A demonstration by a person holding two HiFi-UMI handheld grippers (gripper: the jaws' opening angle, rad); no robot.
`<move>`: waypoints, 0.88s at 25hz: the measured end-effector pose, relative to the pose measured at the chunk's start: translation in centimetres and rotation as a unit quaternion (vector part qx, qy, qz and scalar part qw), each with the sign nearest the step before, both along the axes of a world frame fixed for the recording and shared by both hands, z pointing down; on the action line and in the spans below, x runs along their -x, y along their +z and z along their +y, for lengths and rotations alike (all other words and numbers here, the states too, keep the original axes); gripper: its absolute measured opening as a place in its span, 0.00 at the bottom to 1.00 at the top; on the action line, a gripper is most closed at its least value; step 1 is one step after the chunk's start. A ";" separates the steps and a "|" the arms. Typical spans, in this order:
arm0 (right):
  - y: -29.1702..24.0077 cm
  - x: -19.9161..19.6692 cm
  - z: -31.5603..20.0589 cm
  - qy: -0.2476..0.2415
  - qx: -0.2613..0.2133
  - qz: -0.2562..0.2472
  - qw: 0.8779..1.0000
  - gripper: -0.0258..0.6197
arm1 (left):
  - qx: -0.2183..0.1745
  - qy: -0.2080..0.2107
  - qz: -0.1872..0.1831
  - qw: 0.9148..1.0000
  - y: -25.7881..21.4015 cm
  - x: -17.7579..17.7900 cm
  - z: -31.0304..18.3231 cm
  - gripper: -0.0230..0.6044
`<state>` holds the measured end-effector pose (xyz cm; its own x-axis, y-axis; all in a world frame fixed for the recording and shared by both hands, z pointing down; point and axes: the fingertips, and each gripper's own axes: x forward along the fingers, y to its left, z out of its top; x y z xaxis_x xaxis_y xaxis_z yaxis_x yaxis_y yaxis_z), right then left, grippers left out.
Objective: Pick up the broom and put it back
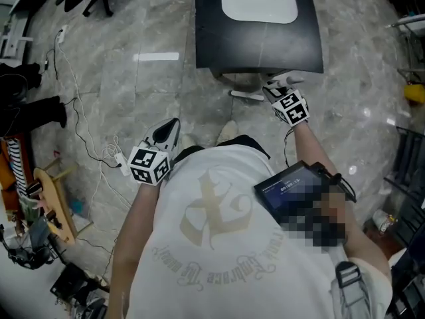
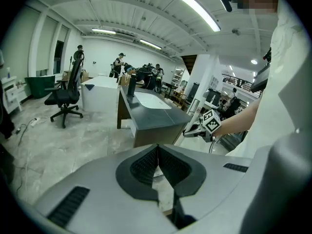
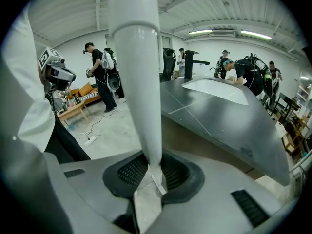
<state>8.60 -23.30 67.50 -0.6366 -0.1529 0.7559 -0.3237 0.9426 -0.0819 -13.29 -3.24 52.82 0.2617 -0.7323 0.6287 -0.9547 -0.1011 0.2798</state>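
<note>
1. While the right gripper (image 3: 148,172) carries the load, I read the step in hand as transport: the pick-up looks done, the put-back is not yet done
2. Right gripper state: jaws partly closed, pads clamped on the narrow part of the white broom handle (image 3: 136,82), which widens as it runs out of the top of the right gripper view
3. Left gripper (image 2: 157,167) state: jaws together, pads touching, nothing between them; it hangs at my left side, well apart from the broom handle
4. Location: the right gripper sits just beside the near edge of the dark desk (image 1: 259,25), above the grey floor (image 1: 133,98); the brush end shows in no view
5. Next move, as I judge it: find the storage place, which no view shows, bring the broom handle to it, and part the jaws only once the broom rests on something
6. Caution: the grip appears to be near one end of a long handle, so it may swing; I would move slowly near the desk
</note>
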 end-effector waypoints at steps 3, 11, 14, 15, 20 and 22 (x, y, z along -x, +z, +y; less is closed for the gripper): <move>1.4 0.6 0.2 -0.018 0.008 0.002 1.000 0.19 | 0.007 -0.018 -0.003 1.000 0.5 0.1 0.8 0.06; 2.3 2.1 1.3 -0.039 0.022 0.009 0.999 0.19 | 0.024 -0.046 -0.002 0.999 0.0 0.2 3.3 0.06; 3.0 2.2 1.8 -0.043 0.028 0.013 0.999 0.19 | 0.026 -0.049 -0.004 0.998 -0.3 0.2 3.5 0.06; 3.1 2.2 1.9 -0.044 0.029 0.015 0.998 0.19 | 0.027 -0.048 -0.004 0.998 -0.4 0.1 3.6 0.06; 3.8 2.3 2.2 -0.043 0.034 0.022 0.998 0.19 | 0.037 -0.048 -0.008 0.998 -0.6 0.1 4.1 0.06; 4.0 2.5 2.2 -0.042 0.035 0.023 0.998 0.19 | 0.042 -0.045 -0.010 0.998 -0.7 0.1 4.2 0.06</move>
